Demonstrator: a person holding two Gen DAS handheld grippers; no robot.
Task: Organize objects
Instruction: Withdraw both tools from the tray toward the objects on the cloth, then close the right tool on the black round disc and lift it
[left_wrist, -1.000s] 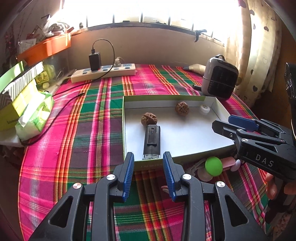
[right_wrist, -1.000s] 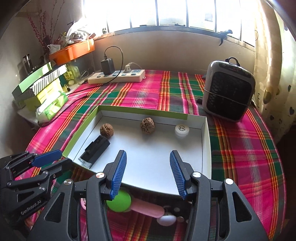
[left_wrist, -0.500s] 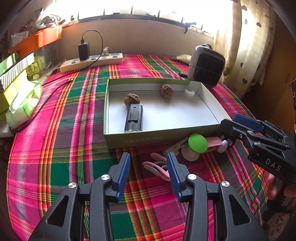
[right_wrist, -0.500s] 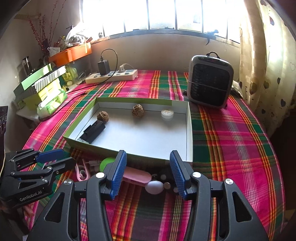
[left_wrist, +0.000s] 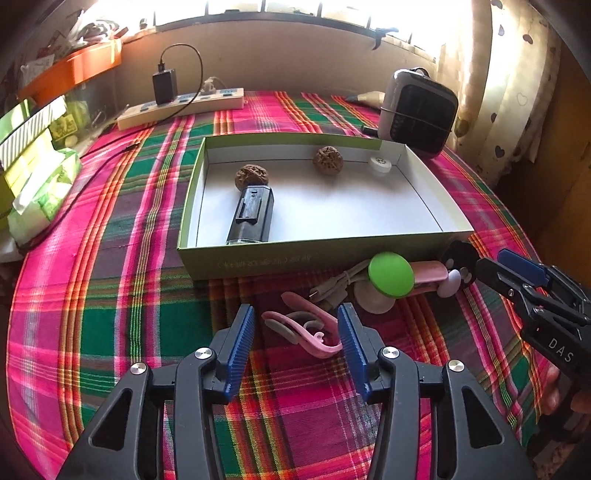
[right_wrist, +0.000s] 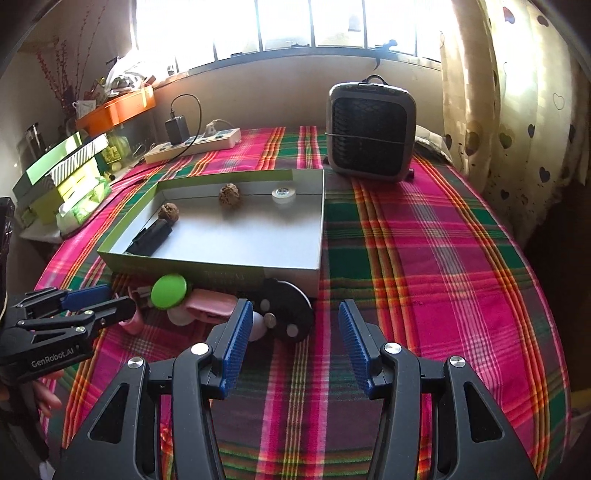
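Observation:
A shallow green-walled box on the plaid cloth holds two walnuts, a black device and a small white round piece. A loose pile lies before its front wall: a green disc, a pink item, a white cable, a black disc. My left gripper hovers over pink curved clips; its jaws are opening, the clips lie between them untouched. My right gripper stands open and holds nothing, just behind the black disc.
A grey heater stands at the back right, a power strip with a charger at the back left. Stacked boxes and a tissue pack crowd the left edge. A curtain hangs on the right.
Both grippers have drawn back from the box toward the table's near side. The left jaws have spread wider, and the pink clips now lie between them. The right gripper's opening is unchanged.

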